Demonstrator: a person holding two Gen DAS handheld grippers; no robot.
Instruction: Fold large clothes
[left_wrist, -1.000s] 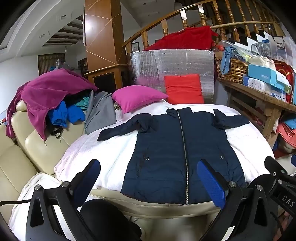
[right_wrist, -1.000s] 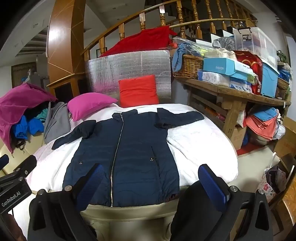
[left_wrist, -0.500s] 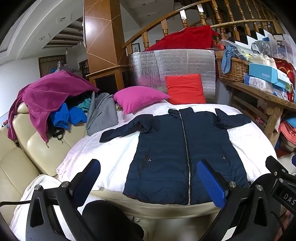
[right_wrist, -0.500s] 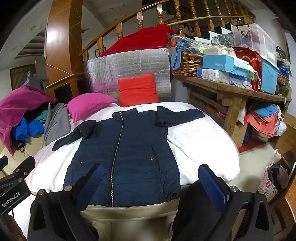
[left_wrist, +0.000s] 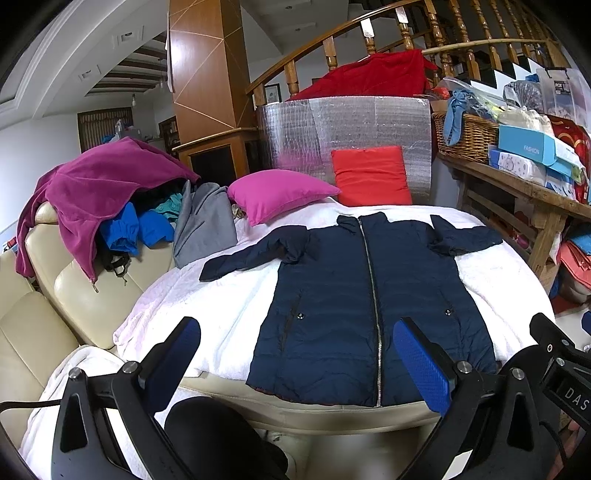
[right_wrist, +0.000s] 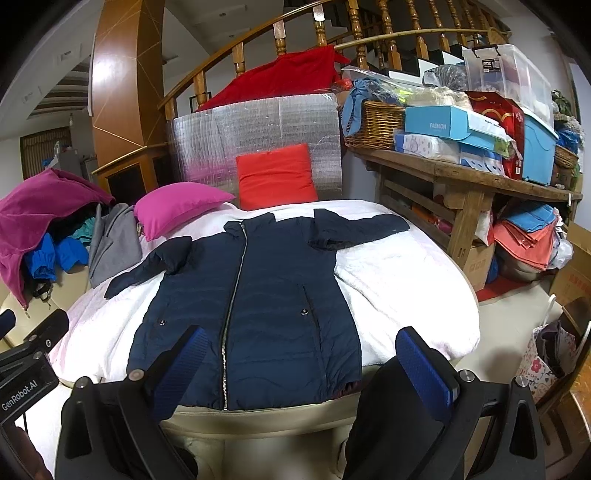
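Observation:
A navy blue puffer jacket (left_wrist: 365, 295) lies flat, zipped and face up on a white blanket (left_wrist: 229, 299), hem toward me, both sleeves spread out sideways. It also shows in the right wrist view (right_wrist: 251, 306). My left gripper (left_wrist: 299, 362) is open and empty, hovering just short of the hem. My right gripper (right_wrist: 303, 365) is open and empty, also just short of the hem, over its right part. The right gripper's body shows at the left view's right edge (left_wrist: 557, 354).
A pink pillow (left_wrist: 277, 192) and a red pillow (left_wrist: 373, 175) lie behind the jacket. A clothes pile with a magenta fleece (left_wrist: 92, 188) sits on the cream sofa (left_wrist: 74, 291) at left. A cluttered wooden bench (right_wrist: 469, 184) stands at right.
Both grippers have shifted very slightly; the view of the jacket drifts a little right in the left wrist view. Both stay open and empty.

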